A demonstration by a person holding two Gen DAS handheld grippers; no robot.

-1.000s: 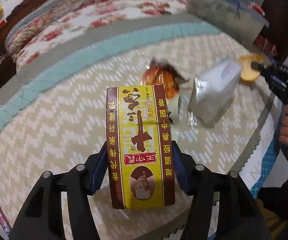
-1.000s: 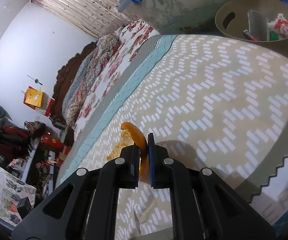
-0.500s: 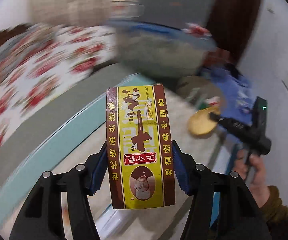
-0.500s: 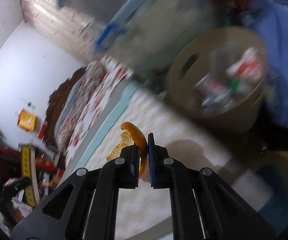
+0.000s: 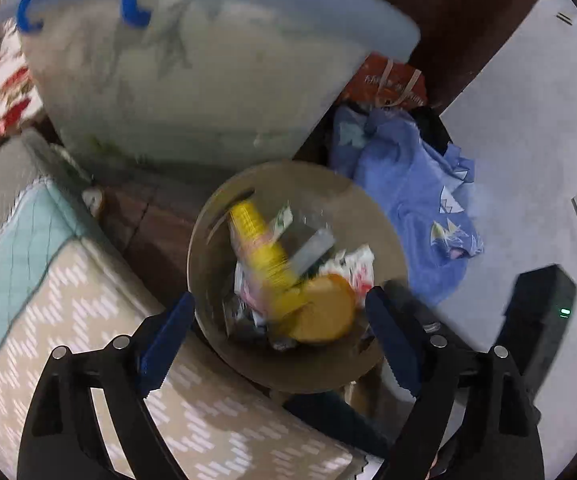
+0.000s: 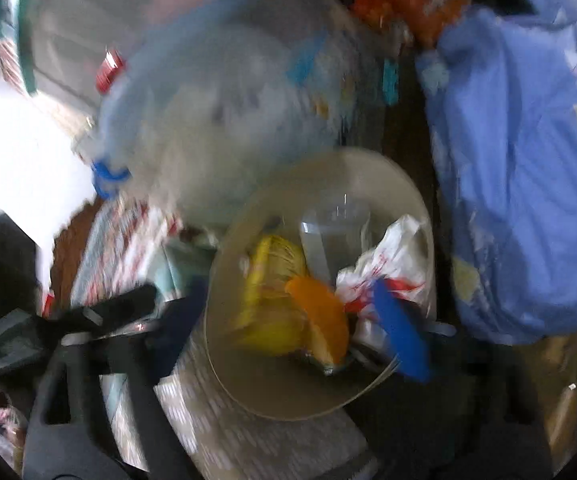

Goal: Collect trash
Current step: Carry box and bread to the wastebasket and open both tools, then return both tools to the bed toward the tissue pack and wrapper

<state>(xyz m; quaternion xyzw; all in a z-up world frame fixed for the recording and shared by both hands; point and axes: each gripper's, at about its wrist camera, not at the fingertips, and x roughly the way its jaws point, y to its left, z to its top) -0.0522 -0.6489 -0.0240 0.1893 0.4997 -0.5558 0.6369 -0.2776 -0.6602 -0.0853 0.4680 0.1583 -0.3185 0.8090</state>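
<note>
Beige round bin (image 5: 384, 216) beside the bed (image 5: 40, 320) holds a yellow carton (image 5: 260, 252), orange peel (image 5: 322, 312) and wrappers (image 6: 392, 256), as left gripper (image 5: 280, 340) and right gripper (image 6: 288, 328) hang wide-jawed above it.

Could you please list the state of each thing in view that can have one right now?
left gripper: open, empty, above the bin
right gripper: open, empty
trash bin: upright, partly full
yellow box: in the bin, blurred
orange peel: in the bin
storage box: lidded
</note>
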